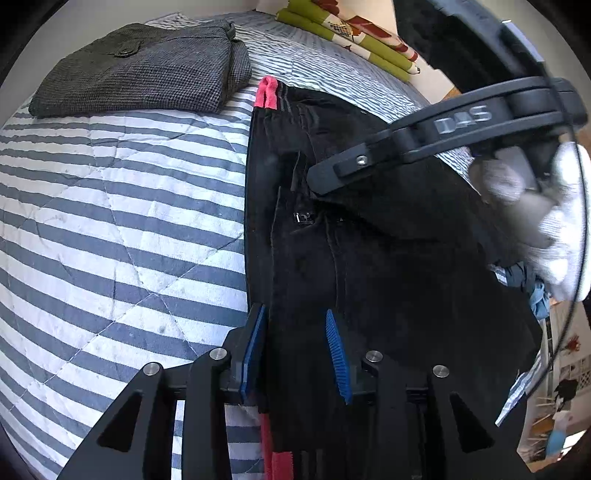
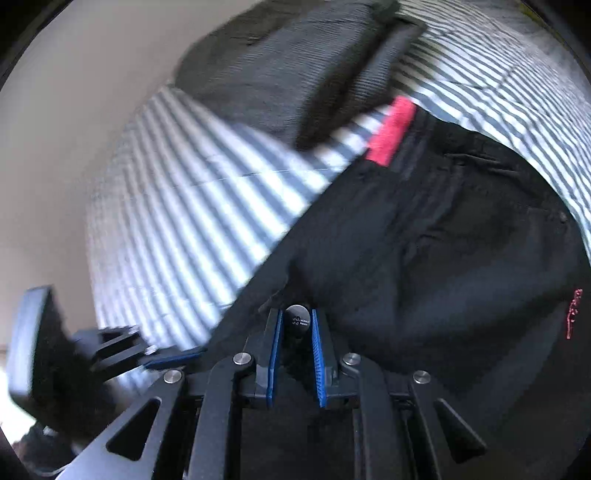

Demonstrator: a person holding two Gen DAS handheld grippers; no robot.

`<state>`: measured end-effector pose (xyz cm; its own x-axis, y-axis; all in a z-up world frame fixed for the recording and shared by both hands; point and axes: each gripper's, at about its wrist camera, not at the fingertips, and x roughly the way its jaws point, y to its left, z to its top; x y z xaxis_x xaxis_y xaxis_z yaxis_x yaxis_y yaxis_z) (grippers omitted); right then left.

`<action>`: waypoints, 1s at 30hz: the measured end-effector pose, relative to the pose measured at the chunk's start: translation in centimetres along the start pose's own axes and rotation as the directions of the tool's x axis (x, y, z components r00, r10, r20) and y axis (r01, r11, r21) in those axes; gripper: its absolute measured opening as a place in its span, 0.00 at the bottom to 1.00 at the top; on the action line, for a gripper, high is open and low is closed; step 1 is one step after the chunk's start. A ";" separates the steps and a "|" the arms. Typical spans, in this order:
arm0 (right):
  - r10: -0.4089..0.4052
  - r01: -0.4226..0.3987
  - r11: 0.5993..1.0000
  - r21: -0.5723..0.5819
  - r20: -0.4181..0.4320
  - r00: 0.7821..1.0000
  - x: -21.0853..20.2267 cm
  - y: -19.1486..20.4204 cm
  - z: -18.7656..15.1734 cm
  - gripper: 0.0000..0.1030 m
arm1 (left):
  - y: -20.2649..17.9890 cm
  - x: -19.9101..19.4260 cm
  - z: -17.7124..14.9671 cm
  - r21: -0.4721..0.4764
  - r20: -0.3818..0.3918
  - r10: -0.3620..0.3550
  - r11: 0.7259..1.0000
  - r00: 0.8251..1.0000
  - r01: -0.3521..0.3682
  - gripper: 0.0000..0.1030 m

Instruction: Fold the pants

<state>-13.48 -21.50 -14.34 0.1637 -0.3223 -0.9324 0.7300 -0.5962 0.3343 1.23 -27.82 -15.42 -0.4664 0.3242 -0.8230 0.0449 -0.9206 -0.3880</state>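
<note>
Black pants (image 1: 388, 258) with a red strip (image 1: 267, 92) at one end lie folded lengthwise on a striped quilt (image 1: 110, 221). My left gripper (image 1: 295, 350) is shut on a thick fold of them, and black cloth fills the gap between its blue pads. In the right wrist view my right gripper (image 2: 296, 354) is shut on the pants (image 2: 443, 240) at the waist, with a round dark button (image 2: 297, 321) showing between its pads. The right gripper (image 1: 321, 181) also shows in the left wrist view, down on the cloth and held by a white-gloved hand (image 1: 554, 229). The left gripper (image 2: 173, 356) sits at the pants' edge.
A folded grey tweed garment (image 1: 140, 70) lies at the far side of the quilt, close to the red strip (image 2: 391, 133). Green floral bedding (image 1: 351, 33) is against the wall behind. A plain wall (image 2: 74, 110) borders the bed on one side.
</note>
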 end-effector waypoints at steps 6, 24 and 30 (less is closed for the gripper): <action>-0.046 0.041 0.997 -0.064 -0.085 0.995 1.5 1.3 -0.6 0.14 | 0.0 0.0 0.0 -0.005 0.000 -0.002 1.000 1.000 0.002 0.36; -0.329 0.333 0.910 -0.247 0.059 0.943 3.6 5.2 -1.8 0.19 | -0.1 -0.3 -0.2 -0.007 0.001 -0.006 1.000 1.000 0.006 0.38; -0.243 0.250 0.958 -0.139 0.068 0.968 2.0 2.0 -1.0 0.25 | 0.0 -0.2 -0.1 -0.009 0.001 -0.007 1.000 1.000 0.007 0.38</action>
<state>-11.07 -22.62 -15.67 -0.0643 -0.2174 -0.9740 0.8325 -0.5499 0.0678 1.38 -27.83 -15.27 -0.4672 0.3300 -0.8202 0.0497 -0.9164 -0.3971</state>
